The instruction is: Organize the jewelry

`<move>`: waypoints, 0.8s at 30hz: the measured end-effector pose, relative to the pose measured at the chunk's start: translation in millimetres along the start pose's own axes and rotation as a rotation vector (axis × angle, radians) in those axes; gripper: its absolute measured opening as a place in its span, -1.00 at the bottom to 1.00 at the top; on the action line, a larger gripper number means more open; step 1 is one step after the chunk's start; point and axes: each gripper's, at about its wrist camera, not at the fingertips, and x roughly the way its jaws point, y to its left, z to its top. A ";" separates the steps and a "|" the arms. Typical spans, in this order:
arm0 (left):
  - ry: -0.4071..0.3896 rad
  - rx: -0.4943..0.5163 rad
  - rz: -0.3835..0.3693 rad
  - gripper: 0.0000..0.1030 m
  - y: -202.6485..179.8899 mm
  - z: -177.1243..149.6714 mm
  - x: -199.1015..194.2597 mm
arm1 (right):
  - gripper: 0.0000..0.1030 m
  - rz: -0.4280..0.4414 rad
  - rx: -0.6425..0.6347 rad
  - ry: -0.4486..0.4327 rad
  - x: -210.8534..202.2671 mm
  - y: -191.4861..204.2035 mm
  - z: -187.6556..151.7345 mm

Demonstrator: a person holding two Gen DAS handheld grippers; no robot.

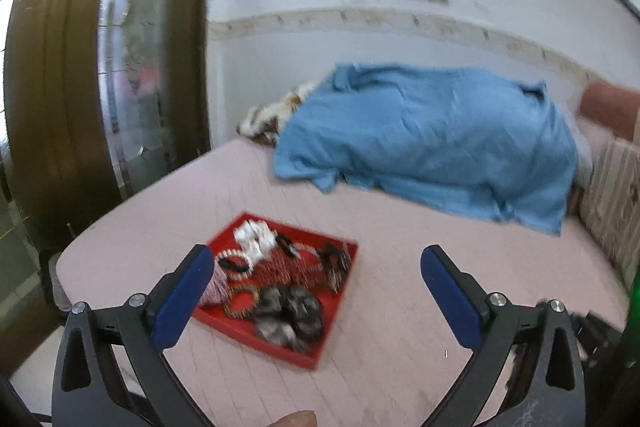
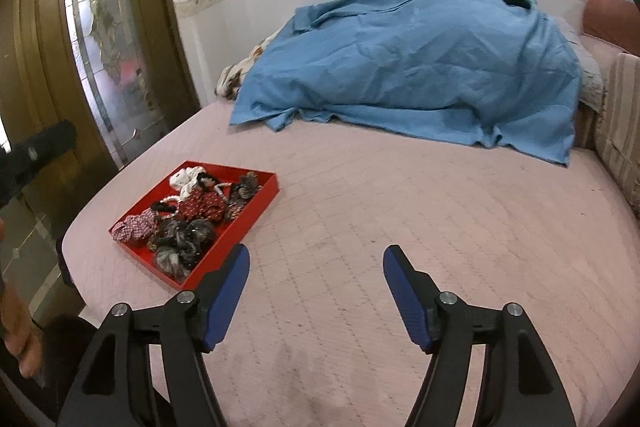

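Observation:
A red tray (image 1: 304, 361) (image 2: 262, 205) lies on the pink bed near its left front corner, heaped with scrunchies, beaded bracelets and hair ties. A grey furry scrunchie (image 1: 288, 315) (image 2: 182, 241) fills the tray's near end and a white one (image 1: 252, 237) (image 2: 186, 179) sits at the far end. My left gripper (image 1: 318, 269) hovers over the bed just right of the tray, jaws wide apart with nothing between them. My right gripper (image 2: 316, 267) hangs above bare bedspread to the right of the tray, also open and holding nothing.
A rumpled blue blanket (image 1: 432, 139) (image 2: 412, 67) covers the far half of the pink bed (image 1: 400, 307) (image 2: 400, 227). A brown door with a glass panel (image 1: 128, 67) (image 2: 104, 47) stands at left. Striped cushions (image 2: 620, 131) line the right edge. A hand (image 2: 20, 343) shows at the lower left.

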 end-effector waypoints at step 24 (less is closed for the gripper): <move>0.218 0.075 0.115 1.00 -9.2 -40.9 37.7 | 0.54 -0.051 -0.013 0.008 -4.6 -8.3 -17.1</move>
